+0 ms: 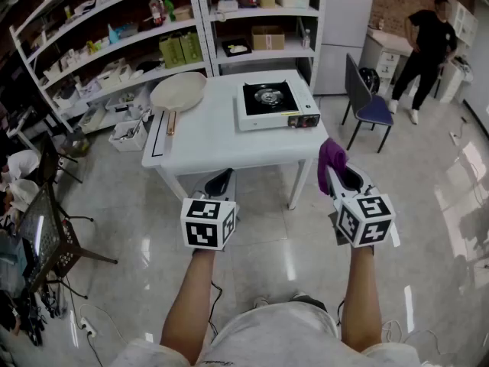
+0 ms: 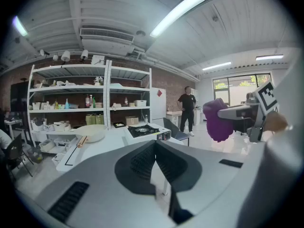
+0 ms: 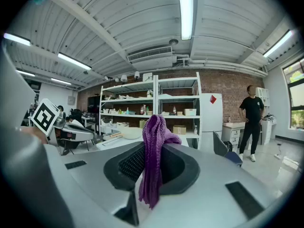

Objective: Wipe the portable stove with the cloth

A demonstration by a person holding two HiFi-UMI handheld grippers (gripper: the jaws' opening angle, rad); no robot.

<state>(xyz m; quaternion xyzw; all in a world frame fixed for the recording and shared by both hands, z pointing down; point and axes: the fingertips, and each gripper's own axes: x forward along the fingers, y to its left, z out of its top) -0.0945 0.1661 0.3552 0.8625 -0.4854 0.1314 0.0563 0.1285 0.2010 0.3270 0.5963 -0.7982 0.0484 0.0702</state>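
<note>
- White tabletop stands on a glossy tiled floor. Open shelves run behind it, w/ a white fridge to their right.
- Portable stove sits at the tabletop's right end. A pale pan w/ a wooden handle lies at the far left corner, well apart from the stove.
- A dark chair stands right of the tabletop, and a person in black stands further back.
- Only the gripper views give us the ceiling strip lights and the brick wall.
- Head view can't show the grip, but the right gripper view does: right claw is clenched on the purple cloth. The cloth sticks up above the jaws and hangs down below them.
- Left gripper view: left claw is clenched, jaws together, nothing btw them.
- Head view: both forearms reach fwd, claws level, over the floor and short of the tabletop.
</note>
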